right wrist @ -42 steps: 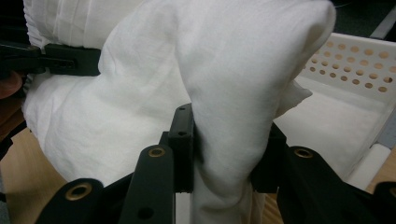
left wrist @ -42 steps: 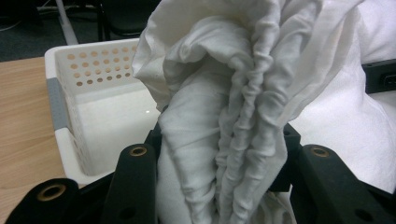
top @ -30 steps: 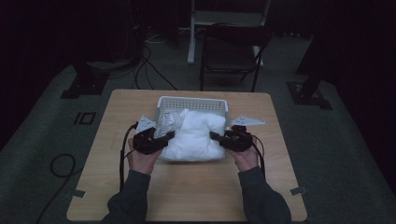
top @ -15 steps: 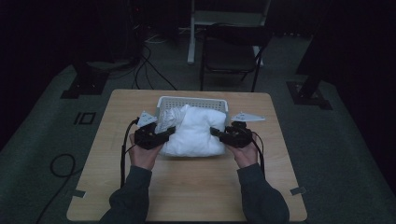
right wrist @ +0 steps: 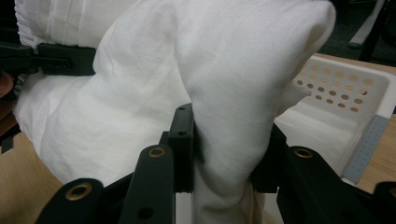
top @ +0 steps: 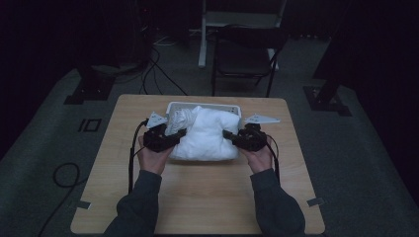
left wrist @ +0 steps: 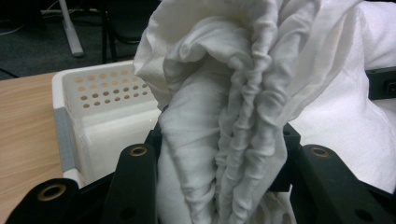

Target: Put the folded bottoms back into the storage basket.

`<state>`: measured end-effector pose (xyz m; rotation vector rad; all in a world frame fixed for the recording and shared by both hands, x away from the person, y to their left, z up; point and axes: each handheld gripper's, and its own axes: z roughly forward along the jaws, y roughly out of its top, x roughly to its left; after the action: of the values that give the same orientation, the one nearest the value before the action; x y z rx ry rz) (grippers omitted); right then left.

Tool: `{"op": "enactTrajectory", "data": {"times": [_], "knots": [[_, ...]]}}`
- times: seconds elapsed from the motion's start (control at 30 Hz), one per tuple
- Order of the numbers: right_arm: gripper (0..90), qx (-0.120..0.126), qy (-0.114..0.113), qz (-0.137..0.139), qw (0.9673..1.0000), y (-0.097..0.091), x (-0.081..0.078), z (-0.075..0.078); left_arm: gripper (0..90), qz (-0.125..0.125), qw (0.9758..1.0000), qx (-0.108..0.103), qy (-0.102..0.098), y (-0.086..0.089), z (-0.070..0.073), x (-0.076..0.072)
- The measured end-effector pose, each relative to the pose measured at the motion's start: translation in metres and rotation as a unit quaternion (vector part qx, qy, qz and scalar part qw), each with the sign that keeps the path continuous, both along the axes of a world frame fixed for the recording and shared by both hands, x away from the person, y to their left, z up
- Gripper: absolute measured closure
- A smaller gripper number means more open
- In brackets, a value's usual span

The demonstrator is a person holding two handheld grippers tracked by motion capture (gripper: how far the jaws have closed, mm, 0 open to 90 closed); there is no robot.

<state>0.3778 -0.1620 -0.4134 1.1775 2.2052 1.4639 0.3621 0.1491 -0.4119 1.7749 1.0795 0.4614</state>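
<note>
Surface: light wood table (top: pixel 197 197), rectangular, bare over its near half. Grey carpet around it, room dark. Behind the far edge stands a black chair (top: pixel 242 59); a white frame leg (top: pixel 202 34) beside it. Black stand feet (top: pixel 89 91) on the floor at far left, another at far right. Cables (top: pixel 158 74) run across the carpet behind the table; one loop (top: pixel 64 175) lies left of it.

On the table: white perforated basket (top: pixel 217 105) at the far middle, a grey strip on its corner visible in both gripper views. White cloth (top: pixel 207 136) bunched in a mound just in front of the basket, its far part over the basket's near rim, blocking sight of the basket's inside from the high view.

Left gripper (top: pixel 170 139): jaws clamped on a gathered, pleated fold of the cloth at its left end (left wrist: pixel 224 154). Right gripper (top: pixel 232 137): jaws pinching a smooth fold at the cloth's right end (right wrist: pixel 224 140). Both hands rest low at the table, cloth spanning between them.
</note>
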Motion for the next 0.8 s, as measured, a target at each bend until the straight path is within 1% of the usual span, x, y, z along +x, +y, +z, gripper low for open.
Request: {"op": "enactTrajectory", "data": {"times": [0.1, 0.2, 0.33, 0.43, 0.77, 0.8], "knots": [[67.4, -0.001, -0.001, -0.002, 1.0, 0.0, 0.003, 0.002, 57.4, 0.0, 1.0, 0.0, -0.001, 0.0, 0.002, 0.006], [67.4, 0.0, -0.002, -0.003, 1.0, 0.001, 0.006, 0.003, 57.4, 0.0, 1.0, -0.002, -0.001, 0.001, 0.003, 0.008], [67.4, 0.001, -0.002, -0.005, 1.0, 0.001, 0.009, 0.003, 57.4, -0.001, 1.0, 0.0, -0.003, 0.001, 0.004, 0.012], [67.4, -0.012, -0.005, -0.01, 0.9999, 0.003, 0.011, 0.004, 57.4, 0.001, 1.0, 0.003, -0.003, 0.0, 0.004, 0.015], [67.5, -0.011, -0.005, -0.016, 0.9998, 0.005, 0.021, 0.005, 57.5, 0.006, 1.0, -0.003, -0.003, 0.0, 0.004, 0.026], [67.5, -0.011, -0.005, -0.016, 0.9998, 0.005, 0.022, 0.005, 57.4, 0.005, 1.0, 0.001, -0.004, 0.0, 0.004, 0.027]]}}
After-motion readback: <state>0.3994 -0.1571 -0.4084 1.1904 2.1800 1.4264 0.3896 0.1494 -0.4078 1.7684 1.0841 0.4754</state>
